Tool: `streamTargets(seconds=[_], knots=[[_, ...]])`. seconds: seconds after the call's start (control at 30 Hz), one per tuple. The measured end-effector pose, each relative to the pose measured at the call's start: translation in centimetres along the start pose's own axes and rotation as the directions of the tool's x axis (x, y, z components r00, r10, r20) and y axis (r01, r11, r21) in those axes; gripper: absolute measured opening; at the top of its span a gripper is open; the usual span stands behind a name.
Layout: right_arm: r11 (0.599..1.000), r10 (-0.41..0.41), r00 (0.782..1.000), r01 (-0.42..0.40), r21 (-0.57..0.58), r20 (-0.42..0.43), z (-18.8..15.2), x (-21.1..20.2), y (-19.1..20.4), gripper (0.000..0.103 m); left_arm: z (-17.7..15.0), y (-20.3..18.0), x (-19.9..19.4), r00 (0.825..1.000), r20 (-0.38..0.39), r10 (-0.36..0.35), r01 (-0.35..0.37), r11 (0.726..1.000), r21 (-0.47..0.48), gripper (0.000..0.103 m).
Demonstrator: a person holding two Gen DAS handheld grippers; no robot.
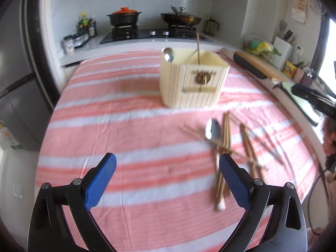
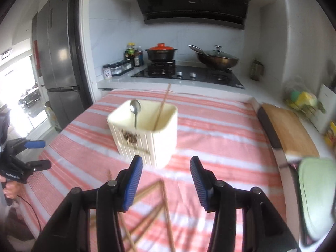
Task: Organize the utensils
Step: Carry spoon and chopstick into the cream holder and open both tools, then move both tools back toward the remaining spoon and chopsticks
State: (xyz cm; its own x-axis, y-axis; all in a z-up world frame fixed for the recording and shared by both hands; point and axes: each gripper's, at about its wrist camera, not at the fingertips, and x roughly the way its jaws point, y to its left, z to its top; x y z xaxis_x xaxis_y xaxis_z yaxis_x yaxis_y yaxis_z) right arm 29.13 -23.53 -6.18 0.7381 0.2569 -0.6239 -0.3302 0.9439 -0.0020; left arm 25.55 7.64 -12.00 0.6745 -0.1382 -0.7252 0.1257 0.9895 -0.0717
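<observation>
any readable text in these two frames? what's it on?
None reads cleanly.
White lettering on the left gripper body: blurred.
Label on the fridge: too small.
Poster on the wall: blurred.
Sauce bottles by the stove: too small.
Motif on the utensil holder: unclear.

Striped cloth (image 1: 126,130) bearing cream utensil holder (image 1: 193,82) with spoon (image 1: 168,55) inside; loose spoon (image 1: 213,132) across scattered chopsticks (image 1: 247,145); left gripper (image 1: 167,171) jaws wide, empty.
</observation>
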Motion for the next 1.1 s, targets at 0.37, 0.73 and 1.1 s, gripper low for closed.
streamTargets(seconds=[0.37,0.73,1.1], knots=[[0.982,-0.173,0.984,0.175,0.066,-0.035,-11.2,-2.2,0.2,0.048,-4.8,1.0,4.1,0.983,-0.03,0.18,-0.182,0.982,-0.043,0.098],[0.979,-0.171,0.982,0.178,0.097,-0.083,-14.5,-1.6,-1.9,0.048,-5.1,1.0,5.6,0.982,-0.046,0.186,-0.19,0.976,-0.108,0.098],[0.976,-0.134,0.978,0.158,0.15,-0.158,-15.2,0.0,-4.8,0.048,-5.4,-0.3,5.7,0.994,-0.066,0.088,-0.095,0.99,-0.107,0.099]])
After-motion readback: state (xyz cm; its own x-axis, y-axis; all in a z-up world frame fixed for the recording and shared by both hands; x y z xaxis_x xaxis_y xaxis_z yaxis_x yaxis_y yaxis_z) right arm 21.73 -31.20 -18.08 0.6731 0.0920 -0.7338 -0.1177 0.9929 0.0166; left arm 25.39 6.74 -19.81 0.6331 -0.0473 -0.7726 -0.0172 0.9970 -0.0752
